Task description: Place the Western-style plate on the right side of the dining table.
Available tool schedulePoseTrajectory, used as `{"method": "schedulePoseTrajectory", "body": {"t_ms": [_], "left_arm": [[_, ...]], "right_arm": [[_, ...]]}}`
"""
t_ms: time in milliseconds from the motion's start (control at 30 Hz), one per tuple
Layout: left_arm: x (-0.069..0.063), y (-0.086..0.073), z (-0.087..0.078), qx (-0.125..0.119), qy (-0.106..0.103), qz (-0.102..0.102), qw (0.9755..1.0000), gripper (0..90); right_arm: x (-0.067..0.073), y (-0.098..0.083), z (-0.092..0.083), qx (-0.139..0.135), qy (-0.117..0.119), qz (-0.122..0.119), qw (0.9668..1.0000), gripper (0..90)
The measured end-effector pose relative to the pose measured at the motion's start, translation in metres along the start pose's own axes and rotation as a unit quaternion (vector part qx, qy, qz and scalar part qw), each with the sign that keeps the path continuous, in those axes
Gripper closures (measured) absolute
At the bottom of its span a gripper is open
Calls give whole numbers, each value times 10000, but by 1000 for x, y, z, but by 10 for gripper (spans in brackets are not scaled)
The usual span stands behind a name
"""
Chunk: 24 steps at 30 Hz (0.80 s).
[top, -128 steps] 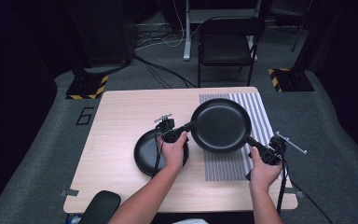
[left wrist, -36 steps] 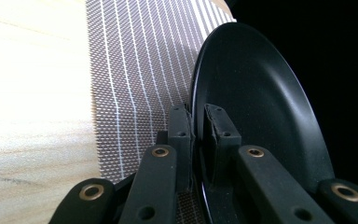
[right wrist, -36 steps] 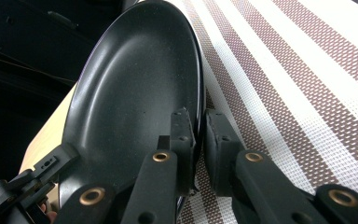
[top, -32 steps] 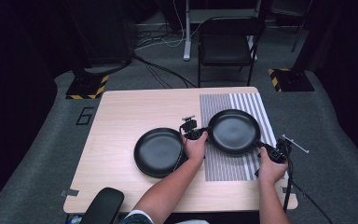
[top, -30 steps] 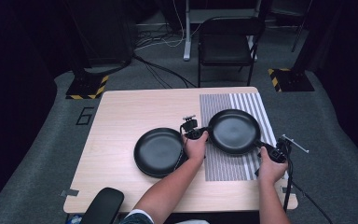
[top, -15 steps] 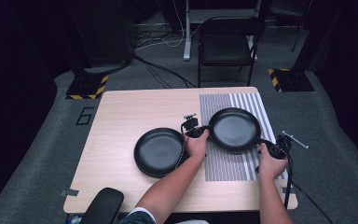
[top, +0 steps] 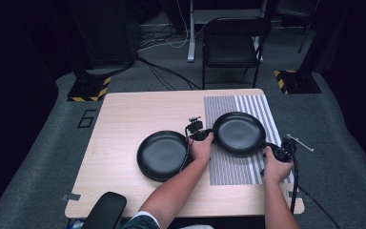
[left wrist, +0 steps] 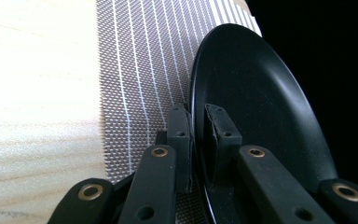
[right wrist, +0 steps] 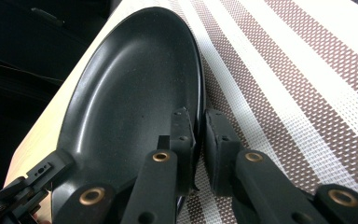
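A black frying pan (top: 238,133) sits over the striped grey mat (top: 233,167) on the right half of the pale wooden surface (top: 119,124), held at opposite edges by both grippers. The left gripper (top: 205,135) meets the pan's left rim; in the left gripper view its fingers (left wrist: 179,140) are narrowed to a slim gap with the pan's rim (left wrist: 198,121) running between them, one finger outside against the mat side and the other inside the pan, so they grip the rim. The right gripper (top: 272,149) comes in at the pan's lower right edge; in the right gripper view its fingers (right wrist: 182,140) likewise stand close together astride the rim (right wrist: 200,109), one inside the dark bowl and one over the mat (right wrist: 307,93), pinching it. That view also shows the other gripper (right wrist: 23,186) at the far side of the pan. A person's left hand (top: 201,149) and right hand (top: 276,167) hold the grippers, forearms entering from the bottom. Just left of the pan, on bare wood, lies a round black plate (top: 163,155), near the left hand. Beyond the surface stands a dark chair (top: 231,45) on grey carpet, with cables (top: 167,43) trailing across the floor.
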<state>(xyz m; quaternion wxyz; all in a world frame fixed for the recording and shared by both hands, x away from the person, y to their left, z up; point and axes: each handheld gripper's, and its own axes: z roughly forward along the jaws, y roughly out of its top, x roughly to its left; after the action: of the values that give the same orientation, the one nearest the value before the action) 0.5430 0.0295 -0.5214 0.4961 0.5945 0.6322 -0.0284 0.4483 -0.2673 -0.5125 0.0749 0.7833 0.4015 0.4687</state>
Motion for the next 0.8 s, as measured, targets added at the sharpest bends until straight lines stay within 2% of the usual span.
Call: {"method": "schedulePoseTrajectory", "body": {"t_ms": [133, 500, 667, 800], "left_arm": [[-2, 0, 1, -2, 73, 14, 10000, 814], [-1, -2, 4, 46, 92, 17, 9999, 811], [-3, -4, 5, 2, 144, 105, 9998, 806], [0, -5, 6, 93, 161, 83, 9998, 807]], "right_arm": [[-1, 0, 2, 29, -20, 25, 10000, 822], [-3, 1, 3, 49, -58, 101, 9999, 823], [-4, 1, 4, 48, -88, 109, 9999, 822], [-6, 0, 4, 32, -53, 170, 9998, 821]]}}
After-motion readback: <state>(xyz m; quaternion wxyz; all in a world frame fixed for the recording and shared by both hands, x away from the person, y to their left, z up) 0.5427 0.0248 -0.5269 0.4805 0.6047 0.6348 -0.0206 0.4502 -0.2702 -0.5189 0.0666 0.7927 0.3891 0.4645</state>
